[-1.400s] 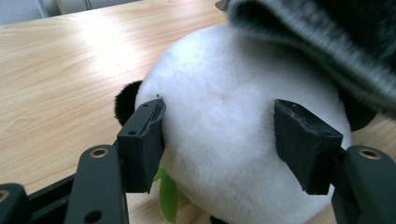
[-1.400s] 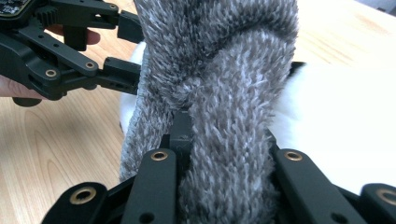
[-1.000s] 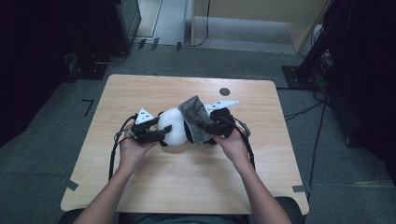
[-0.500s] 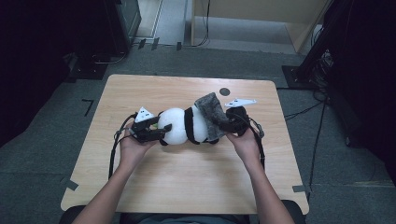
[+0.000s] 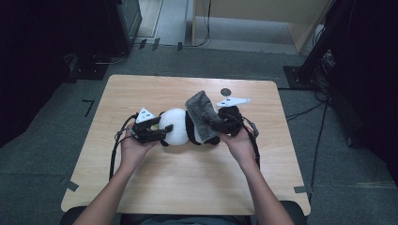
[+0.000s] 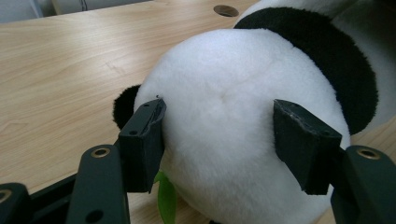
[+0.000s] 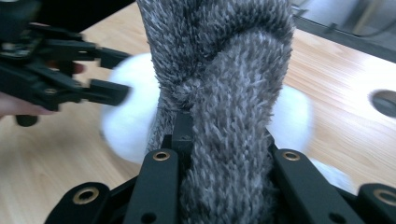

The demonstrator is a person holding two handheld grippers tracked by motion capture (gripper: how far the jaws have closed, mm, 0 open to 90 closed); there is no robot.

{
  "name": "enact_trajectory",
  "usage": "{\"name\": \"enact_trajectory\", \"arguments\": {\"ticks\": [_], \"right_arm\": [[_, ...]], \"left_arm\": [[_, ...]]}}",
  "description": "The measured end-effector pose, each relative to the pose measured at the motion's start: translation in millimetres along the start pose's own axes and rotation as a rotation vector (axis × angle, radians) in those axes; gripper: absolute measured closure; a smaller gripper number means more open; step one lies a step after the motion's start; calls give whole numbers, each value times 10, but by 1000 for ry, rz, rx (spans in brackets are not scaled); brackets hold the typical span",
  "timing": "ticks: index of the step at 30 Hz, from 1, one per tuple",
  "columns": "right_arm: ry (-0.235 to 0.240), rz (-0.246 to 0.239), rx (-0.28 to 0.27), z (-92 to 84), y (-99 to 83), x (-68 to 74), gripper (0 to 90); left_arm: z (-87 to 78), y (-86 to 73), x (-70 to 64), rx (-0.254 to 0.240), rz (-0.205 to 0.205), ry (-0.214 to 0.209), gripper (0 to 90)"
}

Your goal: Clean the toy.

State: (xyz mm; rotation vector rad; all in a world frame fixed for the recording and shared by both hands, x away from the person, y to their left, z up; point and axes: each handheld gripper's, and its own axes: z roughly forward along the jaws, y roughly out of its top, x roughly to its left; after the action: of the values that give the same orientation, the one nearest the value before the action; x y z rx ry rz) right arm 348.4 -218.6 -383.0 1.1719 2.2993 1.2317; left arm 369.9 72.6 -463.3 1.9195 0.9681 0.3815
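Grey fuzzy cloth (image 7: 224, 93) is bunched tight in my right gripper (image 7: 229, 140), jaws just closing on it, draped over the panda plush (image 5: 180, 126) mid-table; my left gripper (image 6: 229, 140) squeezes its white head so it won't slide; wooden table (image 5: 187, 187) has plenty of bare room all round, edges well off.

Plush panda (image 5: 177, 126): white head, black ears and shoulder band. Cloth (image 5: 202, 115): mottled grey, shaggy. Leaf (image 6: 166, 200): green. Desk (image 5: 197, 178): pale wood grain. Grippers' jaws: black.
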Motion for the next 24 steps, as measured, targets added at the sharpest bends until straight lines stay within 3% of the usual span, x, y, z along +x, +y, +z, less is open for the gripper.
{"name": "enact_trajectory", "arguments": {"ticks": [9,15,18,24], "right_arm": [[82,-59,59,408,79,339,723],[108,-73,115,712,-25,431,725],[115,-75,107,728,-50,412,725],[84,-94,93,639,-97,337,725]], "left_arm": [[-14,-4,-30,6,4,7,361],[-23,-21,-45,8,13,17,361],[-22,-24,-39,6,12,16,360],[-18,-16,-38,13,17,18,359]]}}
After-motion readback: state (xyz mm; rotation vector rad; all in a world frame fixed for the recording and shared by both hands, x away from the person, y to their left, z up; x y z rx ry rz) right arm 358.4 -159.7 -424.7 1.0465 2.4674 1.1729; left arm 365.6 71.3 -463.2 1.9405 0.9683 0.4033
